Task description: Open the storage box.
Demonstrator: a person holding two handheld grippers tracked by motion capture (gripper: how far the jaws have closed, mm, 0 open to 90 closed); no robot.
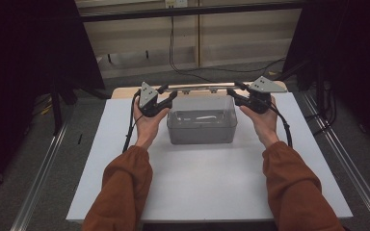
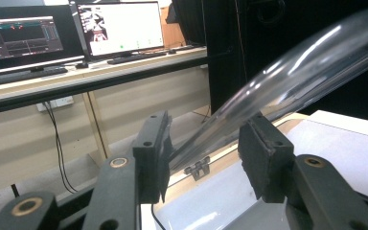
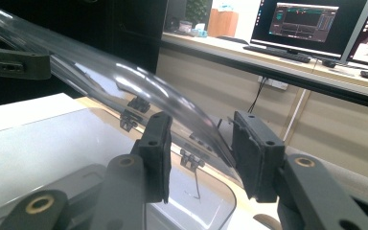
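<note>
A clear plastic box (image 1: 201, 126) stands at the far middle of the white table (image 1: 207, 183). Its clear hinged lid (image 2: 297, 67) is raised and tilted, and appears in the right gripper view as a curved sheet (image 3: 100, 76). My left gripper (image 1: 169, 92) is at the box's far left corner, my right gripper (image 1: 234, 89) at the far right corner. In the left gripper view my left gripper (image 2: 203, 143) is open with the lid's edge passing between its jaws. The right gripper (image 3: 199, 143) stands the same way, open around the lid's other end.
Small hinges (image 2: 197, 167) join the lid to the box's far rim. The table's wooden far edge (image 1: 125, 91) lies just behind the box. Beyond it stand a beige wall panel with cables (image 1: 173, 48) and a desk with monitors (image 2: 120, 28).
</note>
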